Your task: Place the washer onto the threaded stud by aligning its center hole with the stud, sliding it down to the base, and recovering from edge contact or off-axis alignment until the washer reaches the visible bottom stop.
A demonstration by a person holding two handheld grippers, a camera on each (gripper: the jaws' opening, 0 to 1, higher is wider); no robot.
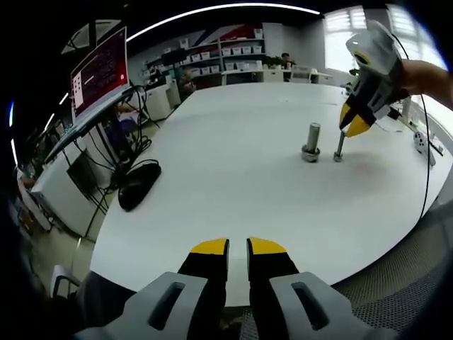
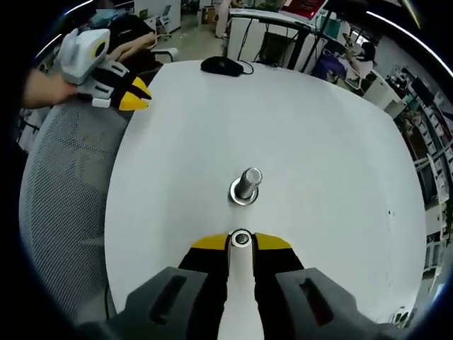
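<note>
A thick metal stud (image 1: 312,137) (image 2: 249,180) stands upright on the white table (image 1: 233,163) with a flat ring (image 2: 243,195) around its base. Just right of it in the left gripper view stands a thinner threaded stud (image 1: 339,146). My right gripper (image 1: 354,125) (image 2: 241,242) hangs over that stud's top, its jaws closed on a small round washer (image 2: 241,239) seen end-on between the yellow tips. My left gripper (image 1: 238,246) (image 2: 136,95) stays near the table's edge, far from both studs, shut with nothing between its tips.
A black computer mouse (image 1: 138,184) (image 2: 221,66) lies near the table's far-left edge. A mesh chair (image 2: 67,191) stands beside the table under the left gripper. A monitor (image 1: 99,71) and cables sit past the edge. A person's hand (image 2: 42,86) holds the left gripper.
</note>
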